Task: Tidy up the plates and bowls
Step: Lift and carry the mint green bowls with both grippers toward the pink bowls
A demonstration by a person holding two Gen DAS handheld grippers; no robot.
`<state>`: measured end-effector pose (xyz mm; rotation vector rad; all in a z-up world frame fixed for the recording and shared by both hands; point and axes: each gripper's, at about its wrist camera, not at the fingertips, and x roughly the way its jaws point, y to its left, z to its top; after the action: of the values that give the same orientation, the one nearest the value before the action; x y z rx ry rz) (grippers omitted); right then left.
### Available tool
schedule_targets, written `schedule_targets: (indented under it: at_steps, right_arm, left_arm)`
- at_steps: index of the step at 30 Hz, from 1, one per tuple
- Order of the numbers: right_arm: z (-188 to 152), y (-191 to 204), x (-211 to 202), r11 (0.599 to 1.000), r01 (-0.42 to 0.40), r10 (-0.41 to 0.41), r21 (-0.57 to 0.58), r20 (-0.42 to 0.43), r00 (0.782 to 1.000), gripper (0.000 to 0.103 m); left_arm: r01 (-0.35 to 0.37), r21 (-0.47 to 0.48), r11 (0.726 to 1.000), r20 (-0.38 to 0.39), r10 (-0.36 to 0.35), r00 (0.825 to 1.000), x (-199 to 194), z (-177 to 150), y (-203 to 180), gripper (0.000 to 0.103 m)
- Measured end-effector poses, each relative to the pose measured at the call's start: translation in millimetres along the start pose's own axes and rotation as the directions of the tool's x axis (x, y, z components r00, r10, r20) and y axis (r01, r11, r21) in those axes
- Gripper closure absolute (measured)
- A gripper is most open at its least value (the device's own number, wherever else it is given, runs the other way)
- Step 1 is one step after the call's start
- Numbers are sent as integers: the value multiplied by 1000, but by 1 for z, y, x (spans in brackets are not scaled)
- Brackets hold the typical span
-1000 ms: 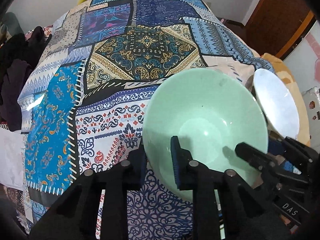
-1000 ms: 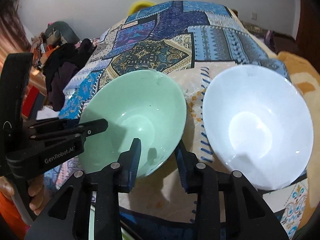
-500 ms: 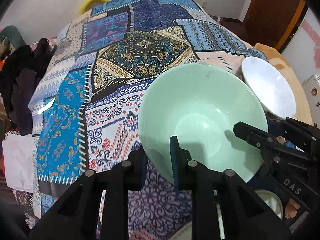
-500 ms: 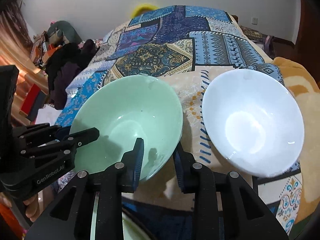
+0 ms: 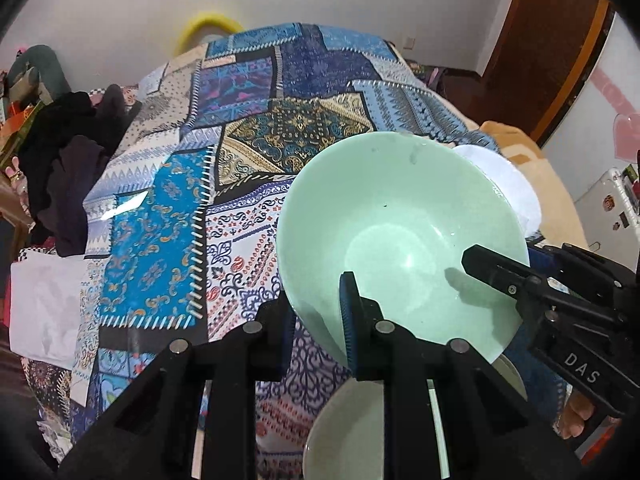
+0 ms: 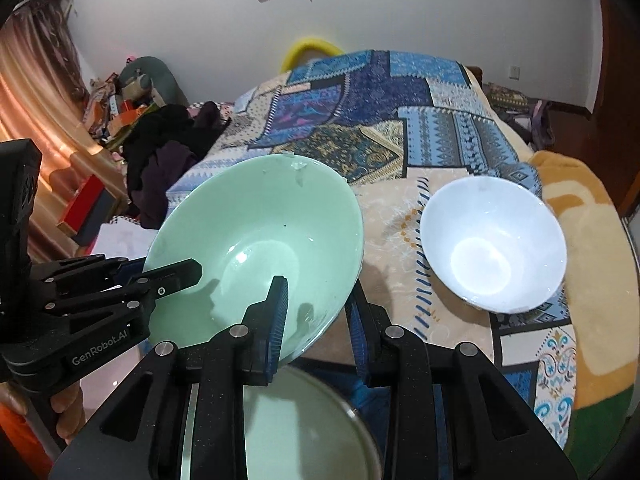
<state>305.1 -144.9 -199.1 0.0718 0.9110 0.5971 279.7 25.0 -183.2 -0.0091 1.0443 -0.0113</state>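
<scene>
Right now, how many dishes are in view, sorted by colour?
Green bowls: 1, the raised green bowl, its rim clamped by the left tongs and the right tongs.
White bowls: 1, the white bowl on the patchwork cloth.
Pale green plates: 1, the plate below the tongs.
Total: 3

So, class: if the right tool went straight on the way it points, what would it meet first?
The right tool already clamps the green bowl at its rim, so it meets that bowl's wall first; depth beyond is unclear.

Two green bowls [image 6: 256,248] [image 6: 304,432], one white bowl [image 6: 494,240], two claws [image 5: 316,320] [image 6: 316,320].
</scene>
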Motion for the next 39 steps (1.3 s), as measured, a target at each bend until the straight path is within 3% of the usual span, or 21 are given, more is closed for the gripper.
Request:
schedule_targets:
  at_steps: [19,39]
  right_arm:
    - [-22,64,-48,995,-41,47,-87,63,997,76]
    - [-53,136,-37,974,-164,167,-155,4,986,76]
  left_arm:
    - [-19,-44,999,123,24,992,-98,-56,28,83]
    - [-46,-184,982,128,70,989,-144,-131,96,83]
